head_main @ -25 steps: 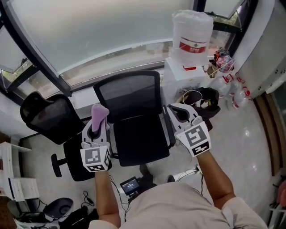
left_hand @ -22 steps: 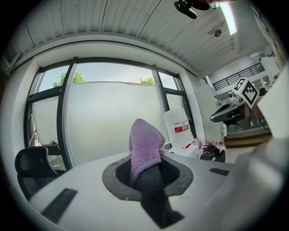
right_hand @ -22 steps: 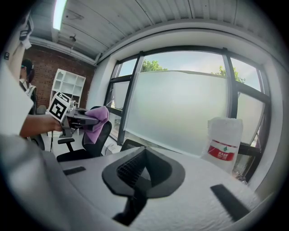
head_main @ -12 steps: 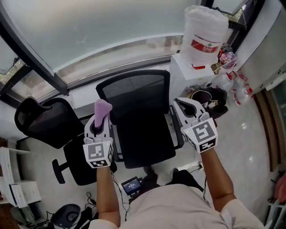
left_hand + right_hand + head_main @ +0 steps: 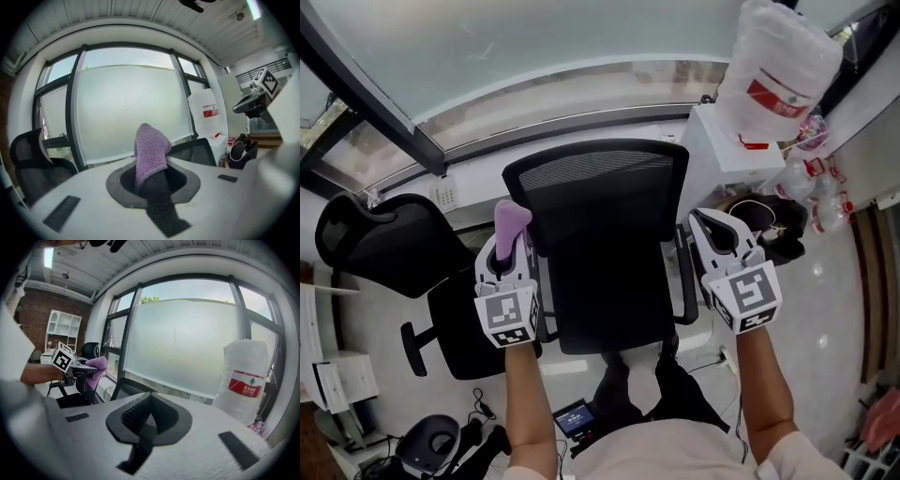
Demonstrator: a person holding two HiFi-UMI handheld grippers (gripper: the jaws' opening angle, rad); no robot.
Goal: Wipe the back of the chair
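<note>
Your left gripper (image 5: pixel 508 251) pinches a fuzzy purple cloth (image 5: pixel 511 216), ready for wiping the black mesh chair back (image 5: pixel 595 192) just to its right; your right gripper (image 5: pixel 710 223), pressed together, holds nothing.

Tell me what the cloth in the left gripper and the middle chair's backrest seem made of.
Cloth: likely soft purple fleece or microfibre; its surface is nubbly and matte.
Chair backrest: apparently black woven mesh, matte; a fine grid texture shows near its top.
</note>
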